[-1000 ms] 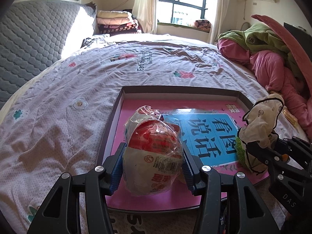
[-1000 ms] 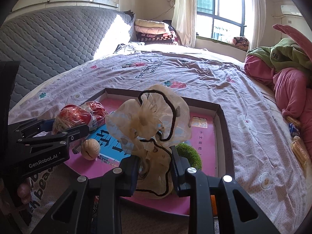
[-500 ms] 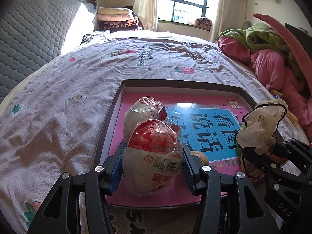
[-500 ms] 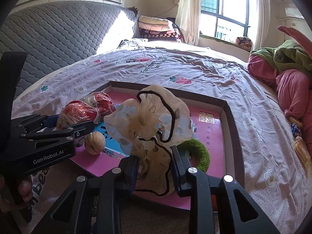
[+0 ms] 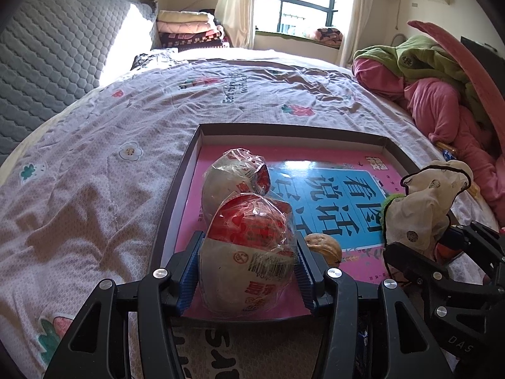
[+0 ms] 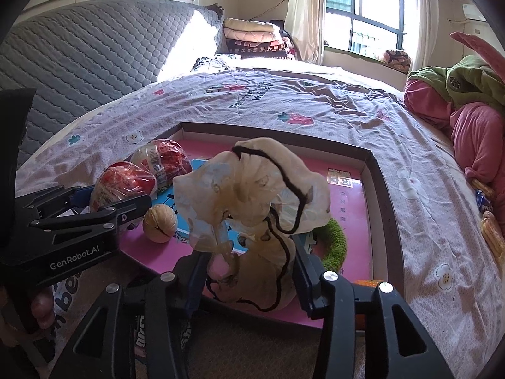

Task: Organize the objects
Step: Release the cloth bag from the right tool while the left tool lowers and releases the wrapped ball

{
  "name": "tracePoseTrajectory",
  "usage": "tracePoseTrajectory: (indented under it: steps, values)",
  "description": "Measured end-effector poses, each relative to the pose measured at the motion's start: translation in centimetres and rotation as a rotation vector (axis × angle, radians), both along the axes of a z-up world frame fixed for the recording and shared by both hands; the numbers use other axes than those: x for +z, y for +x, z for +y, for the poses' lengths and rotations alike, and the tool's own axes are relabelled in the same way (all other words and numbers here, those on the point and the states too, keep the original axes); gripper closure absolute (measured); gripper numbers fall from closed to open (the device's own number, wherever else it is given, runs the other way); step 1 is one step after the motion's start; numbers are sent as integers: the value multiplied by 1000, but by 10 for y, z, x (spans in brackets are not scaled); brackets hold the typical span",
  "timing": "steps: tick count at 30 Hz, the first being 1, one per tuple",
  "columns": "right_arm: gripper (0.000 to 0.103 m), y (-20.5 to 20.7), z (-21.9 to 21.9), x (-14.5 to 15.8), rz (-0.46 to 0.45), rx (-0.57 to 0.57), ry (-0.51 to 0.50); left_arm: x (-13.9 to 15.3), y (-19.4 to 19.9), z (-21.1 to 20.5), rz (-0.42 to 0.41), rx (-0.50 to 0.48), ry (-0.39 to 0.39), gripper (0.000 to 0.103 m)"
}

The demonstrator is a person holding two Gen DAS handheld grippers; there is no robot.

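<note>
Here the cream cloth pouch (image 6: 252, 195) with black trim stands upright between the fingers of the right gripper (image 6: 249, 281), its long axis rising from the jaws and its ruffled top tipped slightly left, over the near edge of the pink tray (image 6: 375, 189); the jaws are opening, so this looks like the release step. Just left of it, the left gripper (image 5: 249, 271) is clamped on a wrapped snack (image 5: 249, 252), its long axis running away along the fingers. Next, I judge, the right gripper must back off without snagging the cord.
</note>
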State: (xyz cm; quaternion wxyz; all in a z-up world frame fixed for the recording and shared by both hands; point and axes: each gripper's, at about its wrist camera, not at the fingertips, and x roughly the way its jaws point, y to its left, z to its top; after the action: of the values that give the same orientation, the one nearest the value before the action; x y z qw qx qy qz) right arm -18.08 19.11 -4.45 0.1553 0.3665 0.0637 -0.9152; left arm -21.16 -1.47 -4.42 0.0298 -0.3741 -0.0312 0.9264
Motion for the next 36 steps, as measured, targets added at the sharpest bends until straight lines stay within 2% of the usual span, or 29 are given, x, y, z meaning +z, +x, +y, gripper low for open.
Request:
tracePoseTrajectory:
  steps: [13, 23, 36]
  values:
    - [36, 7, 3, 13, 60, -22, 51, 5, 4, -3, 0, 13, -4, 48]
    - [32, 9, 10, 21, 84, -41, 34, 8, 6, -4, 0, 13, 0, 43]
    - [32, 12, 15, 29, 104, -48, 16, 17, 11, -5, 11, 21, -2, 43]
